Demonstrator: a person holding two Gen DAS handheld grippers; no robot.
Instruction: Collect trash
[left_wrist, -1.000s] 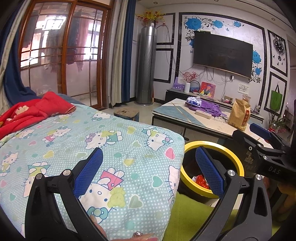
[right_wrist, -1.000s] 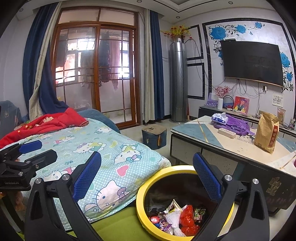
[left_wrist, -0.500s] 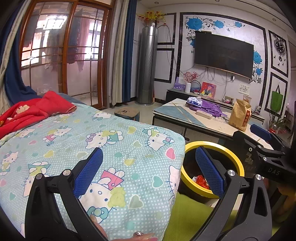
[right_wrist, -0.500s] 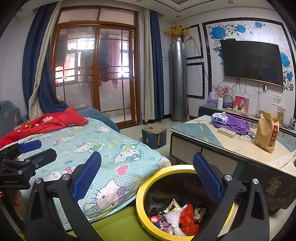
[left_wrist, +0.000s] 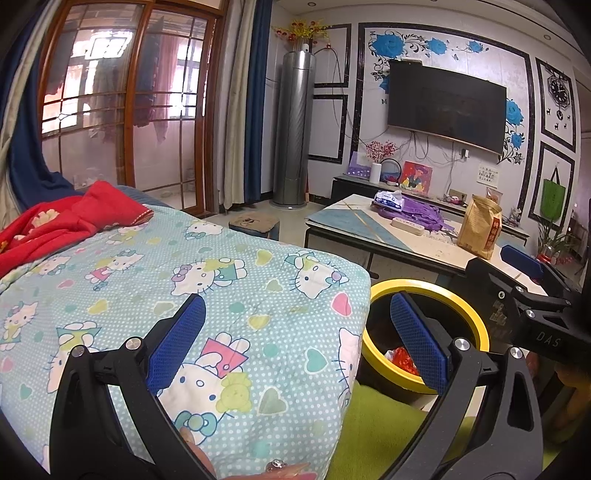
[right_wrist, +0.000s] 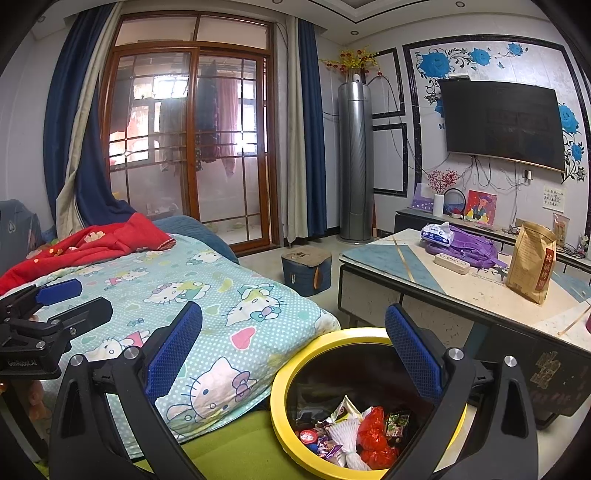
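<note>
Both grippers, left gripper (left_wrist: 295, 339) and right gripper (right_wrist: 293, 347), hang spread and empty near the bin (right_wrist: 295, 365), whose trash (right_wrist: 354, 432) looks already dropped inside.

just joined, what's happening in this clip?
A person is collecting trash with two handheld grippers. Both the left gripper and right gripper are open and hold nothing. The yellow-rimmed bin, on the floor between the bed and the low table, already holds wrappers and a red bag. The right gripper hangs over the bin; the left is over the bed's corner.
</note>
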